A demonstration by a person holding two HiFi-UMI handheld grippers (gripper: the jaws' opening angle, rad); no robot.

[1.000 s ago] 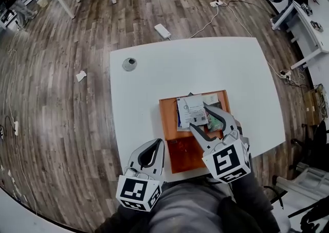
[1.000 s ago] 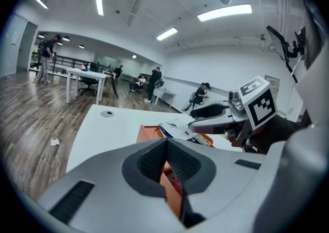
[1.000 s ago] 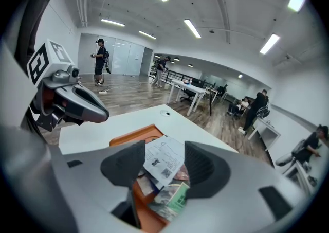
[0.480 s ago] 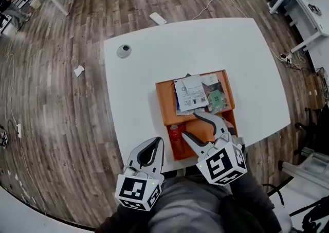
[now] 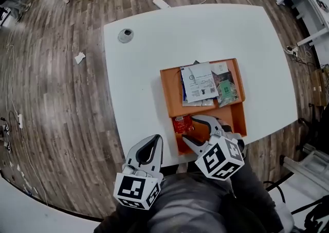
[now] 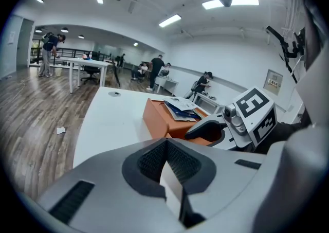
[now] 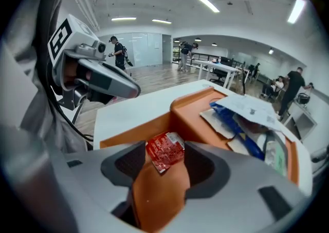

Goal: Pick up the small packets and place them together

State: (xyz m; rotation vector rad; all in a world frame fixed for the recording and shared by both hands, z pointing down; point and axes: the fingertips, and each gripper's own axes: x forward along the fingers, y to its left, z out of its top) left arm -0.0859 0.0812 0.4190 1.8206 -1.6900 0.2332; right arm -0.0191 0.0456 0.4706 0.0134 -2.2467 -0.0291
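An orange two-compartment tray [image 5: 169, 93] sits on the white table [image 5: 139, 77]. Its far compartment holds a pile of packets: a white printed one [image 5: 199, 83] on top, a green one [image 5: 227, 92] beside it. A small red packet [image 5: 182, 124] lies alone in the near compartment. My right gripper [image 5: 193, 128] is open, its tips straddling that red packet [image 7: 165, 150] above the tray floor. The pile [image 7: 247, 113] lies beyond, to the right. My left gripper [image 5: 150, 145] hangs shut and empty off the table's near edge, its jaws closed together [image 6: 165, 147].
A round grommet [image 5: 125, 34] sits at the table's far left corner. On the wooden floor lie a power strip [image 5: 161, 3] and a paper scrap [image 5: 79, 58]. Other desks and people stand far off in the room.
My right gripper has drawn back from the packet pile in the far compartment to the near compartment, where its open tips now sit at the red packet. The left gripper has stayed put.
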